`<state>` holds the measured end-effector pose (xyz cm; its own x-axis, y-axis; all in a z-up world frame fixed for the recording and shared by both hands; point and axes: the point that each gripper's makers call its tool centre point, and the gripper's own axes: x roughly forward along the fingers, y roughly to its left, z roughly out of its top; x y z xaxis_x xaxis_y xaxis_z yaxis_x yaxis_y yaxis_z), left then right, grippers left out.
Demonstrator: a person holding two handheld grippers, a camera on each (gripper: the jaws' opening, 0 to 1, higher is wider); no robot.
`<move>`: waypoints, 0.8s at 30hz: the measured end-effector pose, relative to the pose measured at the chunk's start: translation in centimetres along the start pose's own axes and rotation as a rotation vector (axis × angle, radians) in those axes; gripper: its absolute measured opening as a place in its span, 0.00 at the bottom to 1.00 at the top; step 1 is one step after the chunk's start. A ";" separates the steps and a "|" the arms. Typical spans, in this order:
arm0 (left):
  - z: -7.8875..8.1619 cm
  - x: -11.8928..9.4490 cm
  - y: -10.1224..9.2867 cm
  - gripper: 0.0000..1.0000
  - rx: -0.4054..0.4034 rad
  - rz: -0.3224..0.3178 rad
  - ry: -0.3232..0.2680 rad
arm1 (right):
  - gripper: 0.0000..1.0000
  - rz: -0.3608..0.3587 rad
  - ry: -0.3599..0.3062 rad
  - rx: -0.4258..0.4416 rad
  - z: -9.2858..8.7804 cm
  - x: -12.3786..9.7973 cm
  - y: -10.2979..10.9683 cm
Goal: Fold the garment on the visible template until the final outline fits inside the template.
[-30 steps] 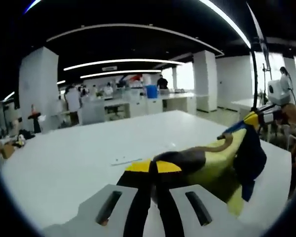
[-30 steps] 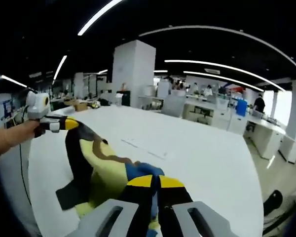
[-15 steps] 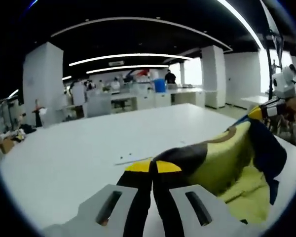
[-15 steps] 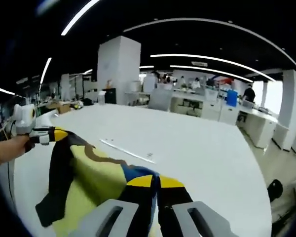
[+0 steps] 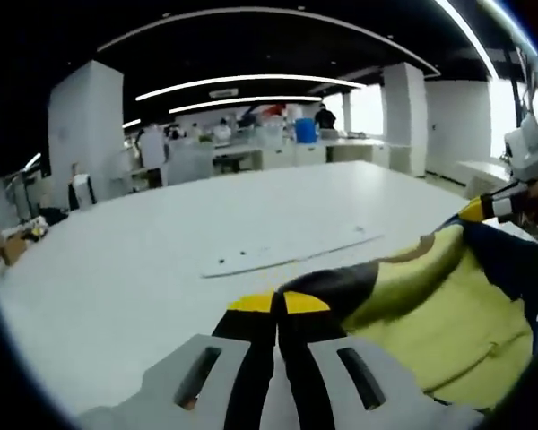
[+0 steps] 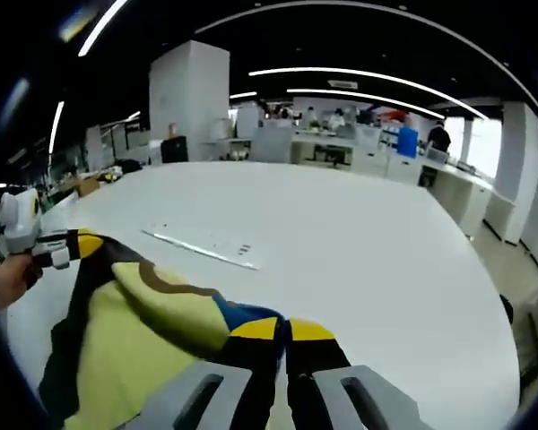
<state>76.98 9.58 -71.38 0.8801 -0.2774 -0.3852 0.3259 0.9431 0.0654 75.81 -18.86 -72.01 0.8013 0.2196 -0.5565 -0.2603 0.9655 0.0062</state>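
Both tongs are clamped on cloth. In the left gripper view the left gripper (image 5: 279, 303) has its jaws pressed together on a dark edge of the garment (image 5: 430, 327), a yellow piece with navy and brown trim. In the right gripper view the right gripper (image 6: 284, 330) is likewise closed, on a blue-and-yellow corner.

The garment hangs stretched between the two, low over the near side of the white table (image 6: 359, 233); whether any of it touches the tabletop cannot be told.

Farther out lies the template (image 5: 291, 253), a pale flat sheet, apart from the cloth.

Beyond: desks and people in an open room.

Judgement: the step is carrying the garment to the template. Next it needs spreading flat there before any fold.
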 end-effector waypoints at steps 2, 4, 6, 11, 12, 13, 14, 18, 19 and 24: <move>-0.8 0.5 0.2 0.00 -0.017 -0.005 0.020 | 0.00 -0.006 0.015 0.003 -0.5 0.3 0.1; -1.5 0.8 0.5 0.00 -0.054 -0.007 0.035 | 0.00 -0.004 0.023 0.004 -0.7 0.8 0.0; -2.1 1.1 0.6 0.00 -0.100 -0.019 0.043 | 0.00 -0.002 0.034 0.006 -1.1 1.2 0.0; -2.8 1.4 0.7 0.00 -0.054 -0.014 0.080 | 0.00 0.019 0.051 0.005 -1.8 2.4 0.3; -2.9 1.4 0.6 0.00 -0.043 -0.019 0.084 | 0.00 0.012 0.062 -0.002 -2.0 2.5 0.3; -2.9 1.4 0.6 0.00 -0.038 -0.019 0.087 | 0.00 0.012 0.064 -0.015 -2.1 2.5 0.3; -3.0 1.3 0.6 0.00 -0.014 -0.016 0.093 | 0.00 0.013 0.059 -0.017 -1.9 2.4 0.3; -2.2 0.8 0.9 0.09 -0.022 -0.014 0.078 | 0.07 0.022 0.052 -0.008 -1.4 1.9 0.2; -1.8 0.6 0.6 0.12 -0.066 -0.026 0.061 | 0.12 0.023 0.046 0.007 -1.2 1.7 0.1; 0.5 -1.0 -0.5 0.22 -0.008 -0.079 0.011 | 0.27 0.080 0.036 0.030 -0.2 -0.1 0.8</move>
<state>76.13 9.29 -70.62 0.8478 -0.3488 -0.3994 0.3914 0.9198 0.0276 75.40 -18.11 -72.13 0.7587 0.2919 -0.5824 -0.3064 0.9488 0.0764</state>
